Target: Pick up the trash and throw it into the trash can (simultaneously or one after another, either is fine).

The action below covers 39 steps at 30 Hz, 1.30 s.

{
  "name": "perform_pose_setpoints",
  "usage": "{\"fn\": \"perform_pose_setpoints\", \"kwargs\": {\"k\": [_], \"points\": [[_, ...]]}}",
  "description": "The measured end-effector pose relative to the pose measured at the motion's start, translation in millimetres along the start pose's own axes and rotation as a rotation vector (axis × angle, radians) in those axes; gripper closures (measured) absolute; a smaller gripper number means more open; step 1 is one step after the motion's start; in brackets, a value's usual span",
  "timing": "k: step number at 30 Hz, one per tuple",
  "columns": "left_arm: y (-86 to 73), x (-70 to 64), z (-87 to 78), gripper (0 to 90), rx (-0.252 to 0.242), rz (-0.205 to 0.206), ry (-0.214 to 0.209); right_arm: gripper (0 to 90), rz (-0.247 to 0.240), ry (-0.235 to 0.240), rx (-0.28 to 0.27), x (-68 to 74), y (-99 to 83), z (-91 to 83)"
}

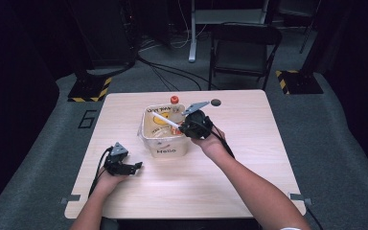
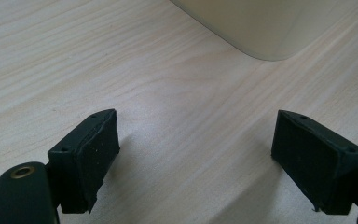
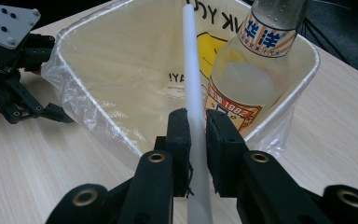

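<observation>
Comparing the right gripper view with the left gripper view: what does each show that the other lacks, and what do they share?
Right gripper view alone: the right gripper shut on a white straw, a glass bottle leaning inside the bin, the plastic liner and the left gripper farther off. Left gripper view alone: the left gripper's own pads wide apart over bare wood. Both share the wooden table and the cream bin.

A bottle stands in the bin, mid-table, behind the tongs.
</observation>
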<state>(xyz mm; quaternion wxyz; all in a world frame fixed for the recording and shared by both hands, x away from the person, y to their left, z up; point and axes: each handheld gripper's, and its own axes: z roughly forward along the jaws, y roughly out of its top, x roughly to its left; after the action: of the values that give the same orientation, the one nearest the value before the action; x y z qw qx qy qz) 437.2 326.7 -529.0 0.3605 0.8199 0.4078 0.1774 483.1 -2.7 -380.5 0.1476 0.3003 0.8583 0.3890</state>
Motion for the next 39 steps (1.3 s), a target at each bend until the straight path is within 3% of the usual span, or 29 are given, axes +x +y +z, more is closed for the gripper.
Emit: {"fn": "perform_pose_setpoints", "kwargs": {"k": [13,17,30,39], "points": [[0.1,0.1,0.1,14.8,0.001,0.005,-0.001,78.8,-0.011,-0.003,0.023,3.9,9.6,16.0],[0.1,-0.2,0.3,14.8,-0.004,-0.001,-0.001,71.7,-0.004,-0.006,0.012,5.6,11.4,16.1],[0.1,-0.1,0.4,14.8,-0.003,0.001,-0.002,54.1,0.013,-0.012,-0.066,-0.9,10.3,-10.0],[-0.2,-0.4,0.0,14.8,-0.003,-0.002,-0.003,51.5,0.015,-0.028,-0.095,-8.8,4.0,-25.7]]}}
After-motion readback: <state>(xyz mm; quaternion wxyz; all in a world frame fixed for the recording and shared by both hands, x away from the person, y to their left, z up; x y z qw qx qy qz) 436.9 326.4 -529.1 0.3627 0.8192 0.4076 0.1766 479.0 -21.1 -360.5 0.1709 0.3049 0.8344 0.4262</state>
